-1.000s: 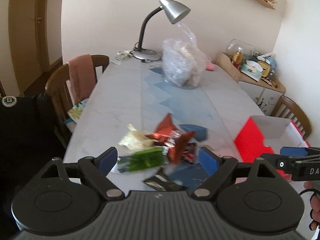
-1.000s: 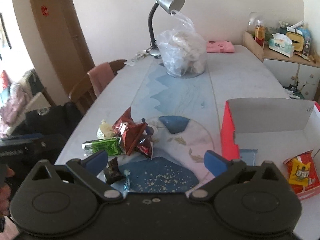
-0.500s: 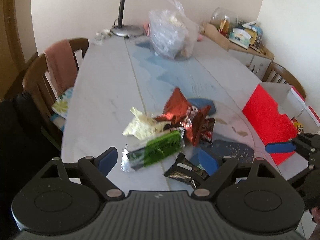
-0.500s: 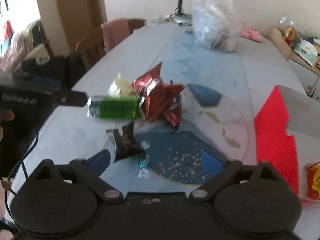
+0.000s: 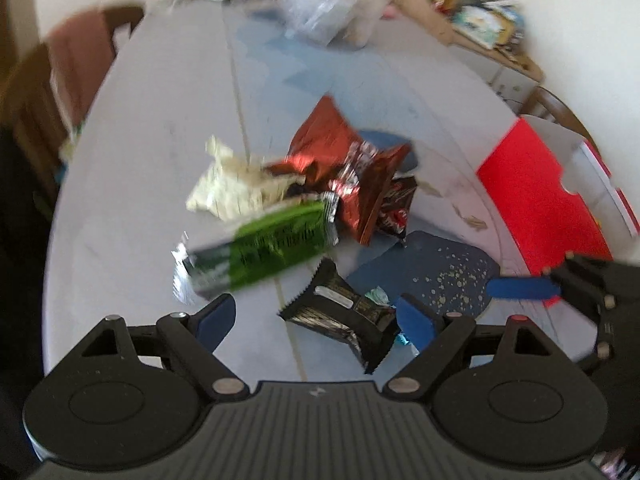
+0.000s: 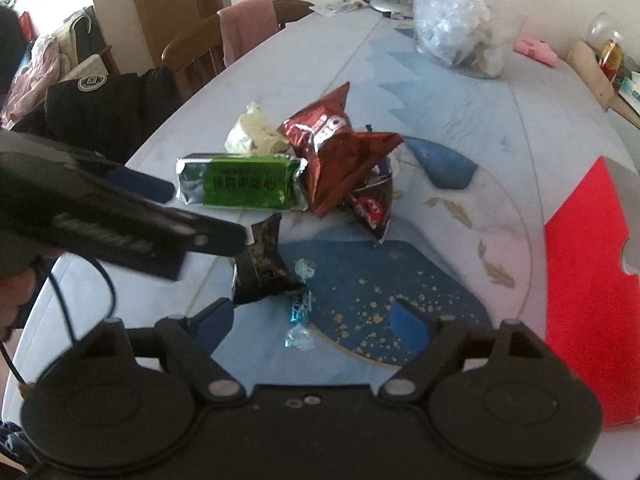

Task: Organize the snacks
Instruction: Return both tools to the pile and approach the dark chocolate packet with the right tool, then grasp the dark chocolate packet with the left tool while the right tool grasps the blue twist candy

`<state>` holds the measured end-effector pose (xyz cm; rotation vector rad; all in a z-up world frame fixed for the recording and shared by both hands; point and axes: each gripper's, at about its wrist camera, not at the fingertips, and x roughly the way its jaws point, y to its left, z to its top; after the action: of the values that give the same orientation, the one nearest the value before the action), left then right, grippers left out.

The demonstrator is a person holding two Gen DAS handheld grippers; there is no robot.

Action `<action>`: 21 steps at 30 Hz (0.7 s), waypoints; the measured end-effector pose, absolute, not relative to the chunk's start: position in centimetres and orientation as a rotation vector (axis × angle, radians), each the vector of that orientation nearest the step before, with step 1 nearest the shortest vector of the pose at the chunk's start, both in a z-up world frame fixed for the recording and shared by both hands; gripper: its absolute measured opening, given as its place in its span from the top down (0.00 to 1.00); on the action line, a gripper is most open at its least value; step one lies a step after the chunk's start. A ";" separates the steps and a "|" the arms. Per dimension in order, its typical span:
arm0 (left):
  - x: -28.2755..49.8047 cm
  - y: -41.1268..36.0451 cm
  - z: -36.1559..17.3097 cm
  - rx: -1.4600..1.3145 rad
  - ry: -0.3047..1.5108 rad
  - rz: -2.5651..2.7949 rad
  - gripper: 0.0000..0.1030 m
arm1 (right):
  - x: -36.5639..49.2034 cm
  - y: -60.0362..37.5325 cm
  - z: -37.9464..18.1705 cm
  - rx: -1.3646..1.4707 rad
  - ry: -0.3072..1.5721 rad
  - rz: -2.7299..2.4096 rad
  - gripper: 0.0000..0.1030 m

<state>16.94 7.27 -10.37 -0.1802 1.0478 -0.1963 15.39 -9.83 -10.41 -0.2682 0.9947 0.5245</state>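
A pile of snacks lies on the table: a green packet (image 5: 268, 248) (image 6: 240, 186), a crumpled red bag (image 5: 344, 168) (image 6: 336, 152), a cream wrapper (image 5: 232, 184) (image 6: 252, 136), a black packet (image 5: 344, 316) (image 6: 264, 268) and a small blue candy (image 6: 300, 316). My left gripper (image 5: 316, 318) is open, low over the black packet. My right gripper (image 6: 312, 320) is open and empty, just above the blue candy. The left gripper's body (image 6: 100, 216) crosses the right wrist view, partly covering the black packet.
A red box (image 5: 544, 200) (image 6: 588, 264) stands open at the right. A clear plastic bag (image 6: 460, 16) and a lamp base (image 6: 388, 2) sit at the far end. Chairs (image 6: 224, 44) line the left side; a cabinet (image 5: 492, 40) stands at the back right.
Both grippers have moved down and forward toward the snack pile. The left one now reaches over the black packet. Both stay open.
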 end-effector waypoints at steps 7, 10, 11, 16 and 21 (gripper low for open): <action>19.3 7.2 -12.6 -0.355 1.171 -0.105 0.23 | 15.7 -9.0 -12.0 -0.304 1.032 0.562 0.23; 19.5 6.7 -12.9 -0.355 1.188 -0.099 0.23 | 15.8 -9.0 -12.2 -0.293 1.035 0.572 0.23; 19.6 6.5 -13.0 -0.357 1.195 -0.095 0.23 | 15.8 -9.1 -12.2 -0.289 1.035 0.574 0.24; 20.1 5.9 -13.3 -0.374 1.209 -0.048 0.32 | 16.1 -9.6 -12.3 -0.290 1.033 0.572 0.27; 20.1 5.6 -13.2 -0.350 1.204 -0.006 0.50 | 16.3 -9.3 -12.7 -0.291 1.032 0.584 0.34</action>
<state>20.10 5.62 -13.16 -0.3495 1.2036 -0.0060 16.32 -9.30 -12.74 -0.2913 1.0324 0.5839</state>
